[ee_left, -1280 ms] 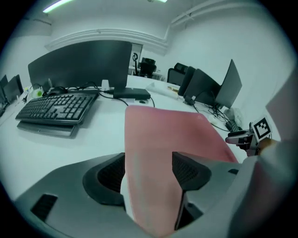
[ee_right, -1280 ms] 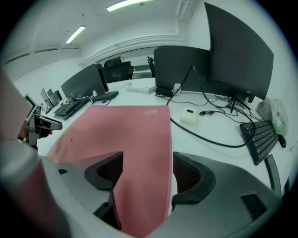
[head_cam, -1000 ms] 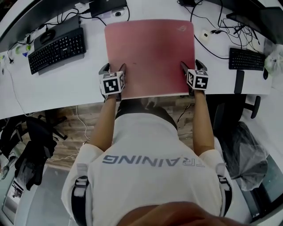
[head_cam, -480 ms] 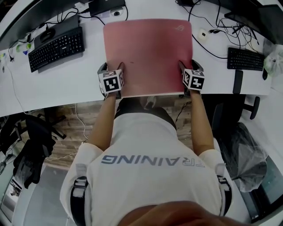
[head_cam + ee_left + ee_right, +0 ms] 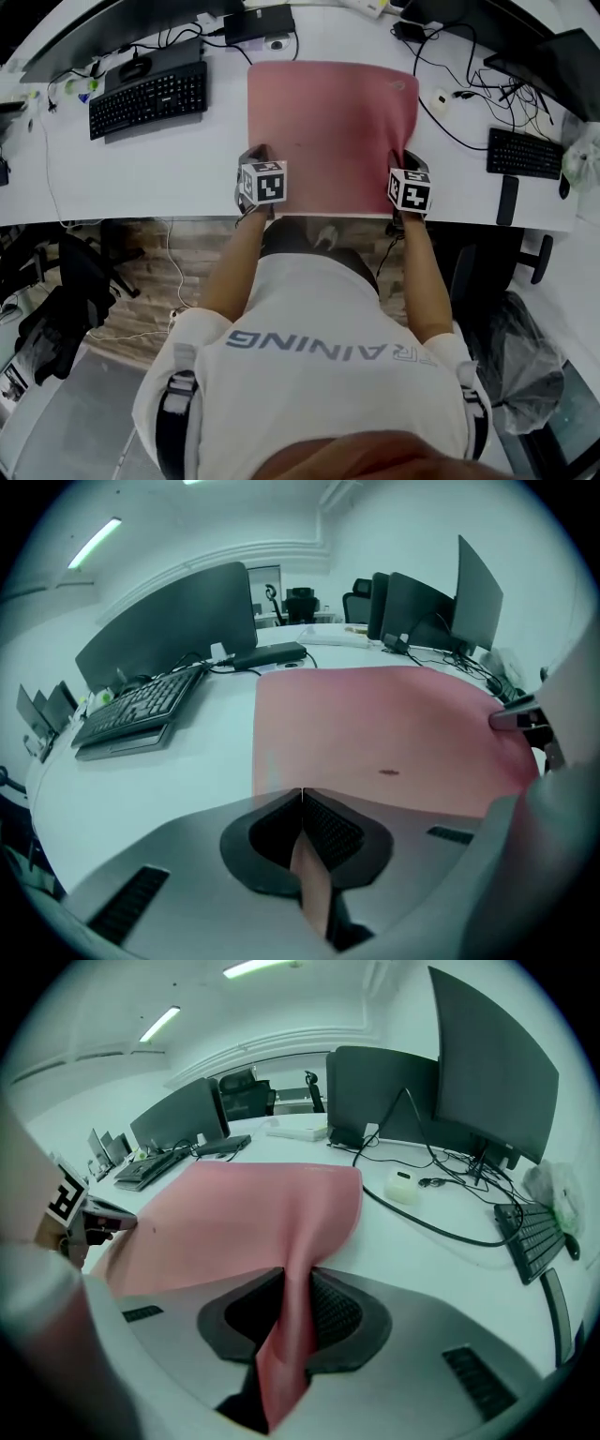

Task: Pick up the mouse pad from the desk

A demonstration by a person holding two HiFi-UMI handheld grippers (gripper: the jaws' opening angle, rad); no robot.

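Observation:
The pink mouse pad (image 5: 328,122) lies on the white desk (image 5: 169,173), its near edge at the desk's front. My left gripper (image 5: 259,161) holds the near left corner; its jaws have just been closing and now pinch the pad's edge (image 5: 309,883) between them. My right gripper (image 5: 405,165) holds the near right corner; its jaws have also just been closing, and the pad (image 5: 281,1241) rises in a fold between its pads. In each gripper view the other gripper shows across the pad: the right gripper (image 5: 525,722), the left gripper (image 5: 89,1215).
A black keyboard (image 5: 150,94) lies left of the pad, a second keyboard (image 5: 523,153) at the far right. Cables and a small white device (image 5: 439,97) sit right of the pad. Monitors (image 5: 487,1072) stand along the back. The desk's front edge runs just under both grippers.
Both grippers went from open astride the pad's near edge to shut on it. The right near corner has lifted into a fold.

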